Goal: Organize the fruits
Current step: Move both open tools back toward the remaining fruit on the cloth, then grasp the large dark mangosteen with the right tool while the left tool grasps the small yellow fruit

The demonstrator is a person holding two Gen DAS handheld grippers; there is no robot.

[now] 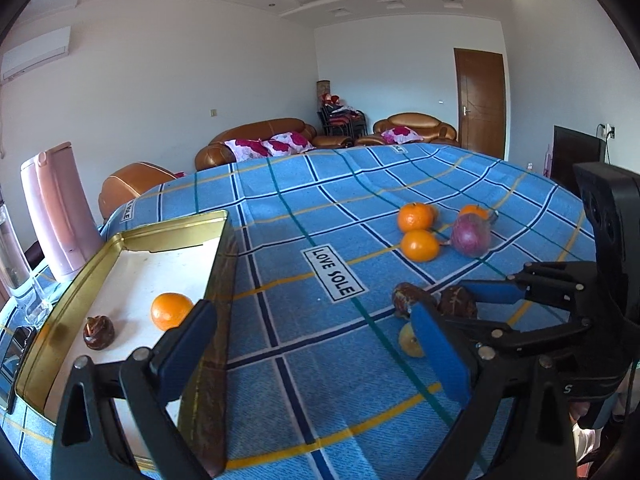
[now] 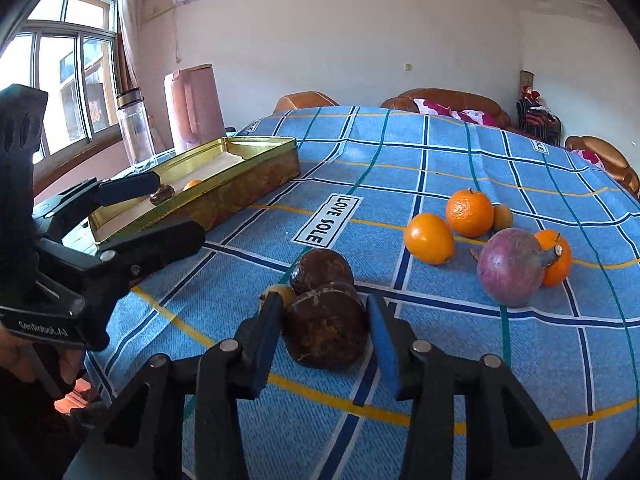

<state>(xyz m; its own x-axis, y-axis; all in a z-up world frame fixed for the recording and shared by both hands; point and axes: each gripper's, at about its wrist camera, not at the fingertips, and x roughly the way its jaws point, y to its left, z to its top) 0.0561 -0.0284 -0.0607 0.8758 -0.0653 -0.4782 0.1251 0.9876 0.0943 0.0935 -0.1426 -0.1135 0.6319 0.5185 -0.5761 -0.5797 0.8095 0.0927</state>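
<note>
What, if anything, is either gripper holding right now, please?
Nothing is held. The right gripper is open, its fingers flanking a brown fruit on the cloth; the left gripper is open and bare.

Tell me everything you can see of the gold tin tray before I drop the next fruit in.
The gold tin tray is a shallow rectangular box of shiny, brass-coloured metal with a rolled rim, dark patterned outer walls and a pale, whitish floor. It sits flat and open on the blue checked tablecloth, in front of a pink kettle. Inside lie one orange and one dark brown fruit, apart from each other. The left gripper hangs open by its near corner; contact is unclear.
</note>
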